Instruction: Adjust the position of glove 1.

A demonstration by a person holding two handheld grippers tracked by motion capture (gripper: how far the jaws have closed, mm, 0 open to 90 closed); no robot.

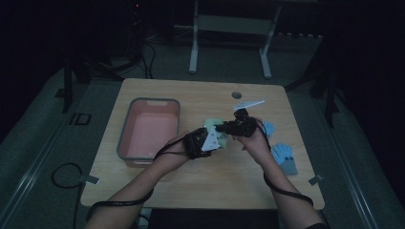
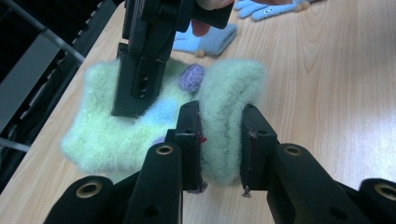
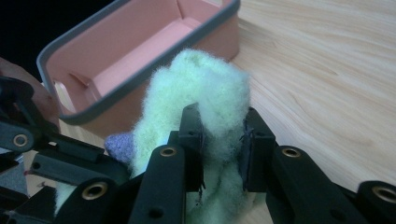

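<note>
Judged about midway: bin (image 1: 125, 138) empty, pink floor bare; fuzzy green sock (image 1: 213, 125) not yet in it, held just right of the bin, over the table (image 1: 200, 186). Probably off the wood or nearly so, though contact underneath cannot be told. Left to do, on this reading: carrying the sock over the bin's grey rim and letting go inside. Farther right of the bin, two blue gloves (image 1: 284, 157) lying untouched near the table's right edge, perhaps next in line.

Left gripper (image 1: 204, 142), right of the bin and nearest to it: jaws narrow, clamped on a thick fold of the sock (image 2: 219, 121), pads pressed into the fluff on both sides. Purple bobble (image 2: 192, 77) and pale blue patch visible on the sock beyond the jaws.

Right gripper (image 1: 228, 127), a little farther right of the bin: jaws likewise narrow, pinched on another bunch of the same sock (image 3: 205, 93), green pile bulging above and between the pads. Bin (image 3: 140, 56) close behind the sock in the right gripper view, open side up. Both grippers near one another, sock stretched between them.
</note>
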